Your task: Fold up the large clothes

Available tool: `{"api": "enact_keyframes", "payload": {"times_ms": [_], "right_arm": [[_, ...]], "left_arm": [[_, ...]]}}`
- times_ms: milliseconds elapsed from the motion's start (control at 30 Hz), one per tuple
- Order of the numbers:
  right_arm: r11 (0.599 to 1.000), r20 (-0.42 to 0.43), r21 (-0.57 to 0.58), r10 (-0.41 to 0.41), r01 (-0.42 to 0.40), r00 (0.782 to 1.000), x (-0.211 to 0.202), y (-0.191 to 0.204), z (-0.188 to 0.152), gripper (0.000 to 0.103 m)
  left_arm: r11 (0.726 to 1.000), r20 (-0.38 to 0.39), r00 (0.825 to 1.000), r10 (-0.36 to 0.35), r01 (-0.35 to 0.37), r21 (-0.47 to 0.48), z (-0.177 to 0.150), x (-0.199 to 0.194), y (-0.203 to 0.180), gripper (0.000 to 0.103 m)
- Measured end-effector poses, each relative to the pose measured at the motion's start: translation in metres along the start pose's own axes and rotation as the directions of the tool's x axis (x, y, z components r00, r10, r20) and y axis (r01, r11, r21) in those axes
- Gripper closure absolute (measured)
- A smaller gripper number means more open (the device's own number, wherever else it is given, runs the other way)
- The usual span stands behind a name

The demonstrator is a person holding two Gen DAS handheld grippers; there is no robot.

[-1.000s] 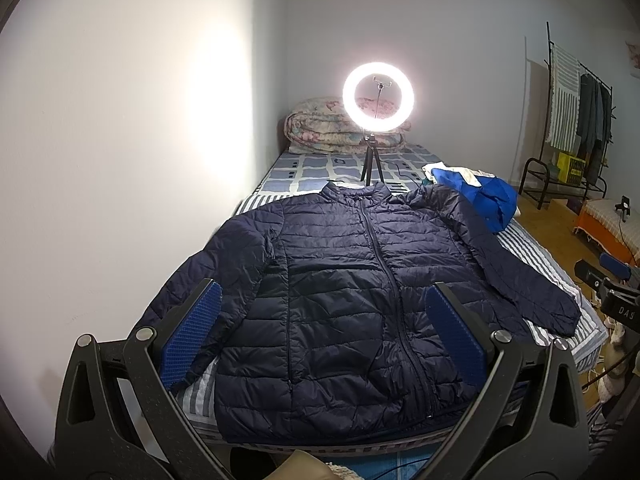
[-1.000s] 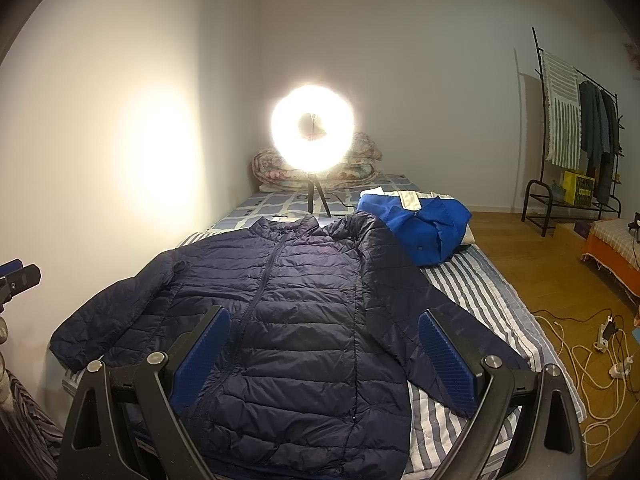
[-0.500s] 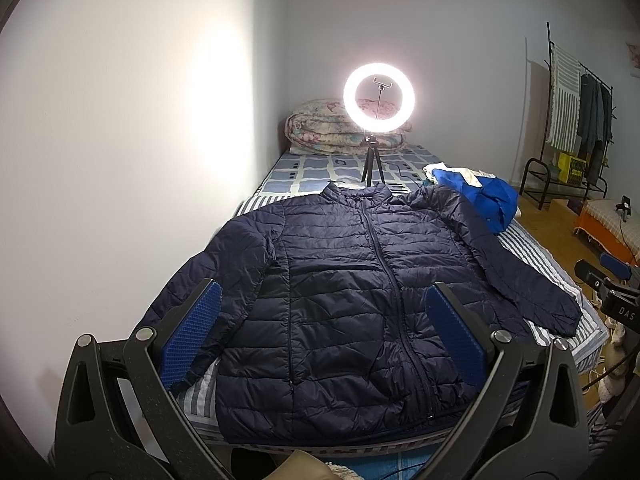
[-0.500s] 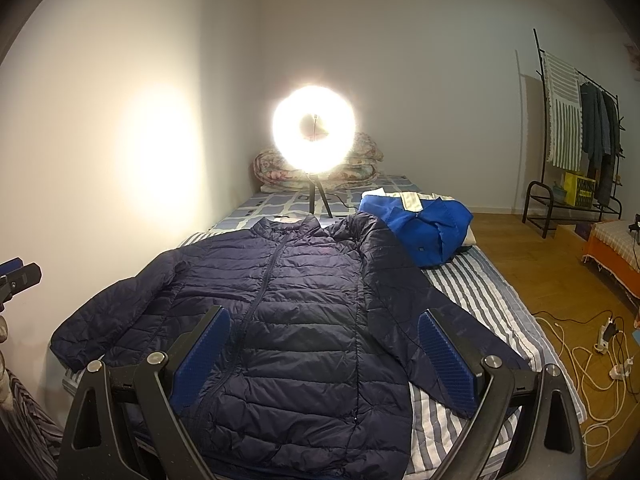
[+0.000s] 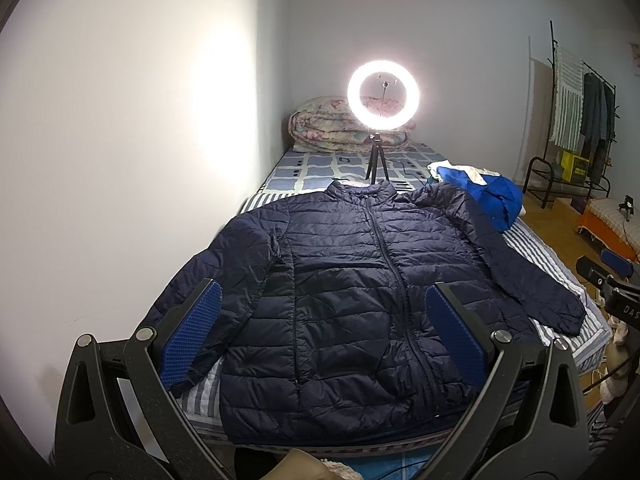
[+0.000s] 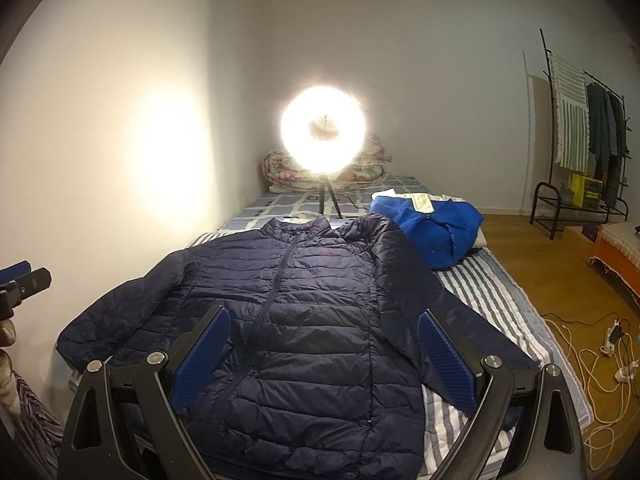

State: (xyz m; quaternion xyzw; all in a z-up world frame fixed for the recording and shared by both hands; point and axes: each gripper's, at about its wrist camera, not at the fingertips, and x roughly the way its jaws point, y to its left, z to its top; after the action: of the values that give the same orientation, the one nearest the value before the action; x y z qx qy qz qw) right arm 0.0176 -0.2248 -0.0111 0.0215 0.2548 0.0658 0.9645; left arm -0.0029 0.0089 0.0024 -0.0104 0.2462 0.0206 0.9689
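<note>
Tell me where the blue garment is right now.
In both wrist views the blue garment lies bunched on the bed's right side, just beyond the dark jacket's right shoulder, right of the ring light.

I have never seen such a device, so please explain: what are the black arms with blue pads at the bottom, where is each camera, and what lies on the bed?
They are two hand-held grippers; a person carries one in each hand. Each picture comes from a camera on one gripper: the left gripper and the right gripper. Both have their jaws open and hold nothing. A navy puffer jacket lies spread flat on the striped bed, with a blue garment beside it and a ring light behind.
</note>
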Motion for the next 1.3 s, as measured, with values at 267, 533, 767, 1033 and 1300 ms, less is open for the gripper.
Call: {"api": "enact_keyframes", "payload": {"times_ms": [267, 533, 767, 1033, 1300], "right_arm": [[0.995, -0.007, -0.046, 0.086, -0.086, 0.996, 0.018, 0.033, 0.007, 0.006], [0.948, -0.027, -0.147, 0.282, -0.283, 0.959, 0.054, 0.089, 0.015, 0.007], [0.816, -0.175, -0.289, 0.468, -0.500, 0.866, 0.092, 0.169, 0.017, 0.016], [0.583, -0.438, -0.317, 0.609, -0.748, 0.661, 0.144, 0.270, -0.018, 0.046], [0.377, -0.615, -0.327, 0.611, -0.866, 0.498, 0.173, 0.365, -0.083, 0.059]], "left_arm": [[0.999, -0.015, 0.999, 0.035, -0.036, -0.021, -0.006, 0.004, 0.020, 0.000], [0.998, -0.015, 0.998, 0.063, -0.063, -0.019, -0.025, -0.002, 0.045, 0.000], [0.997, -0.021, 0.997, 0.073, -0.074, -0.026, -0.056, -0.026, 0.061, 0.000], [0.995, -0.099, 0.994, 0.054, -0.063, -0.080, -0.094, -0.042, 0.073, 0.009], [0.983, -0.172, 0.985, 0.026, -0.056, -0.172, -0.115, -0.035, 0.098, 0.016]]}}
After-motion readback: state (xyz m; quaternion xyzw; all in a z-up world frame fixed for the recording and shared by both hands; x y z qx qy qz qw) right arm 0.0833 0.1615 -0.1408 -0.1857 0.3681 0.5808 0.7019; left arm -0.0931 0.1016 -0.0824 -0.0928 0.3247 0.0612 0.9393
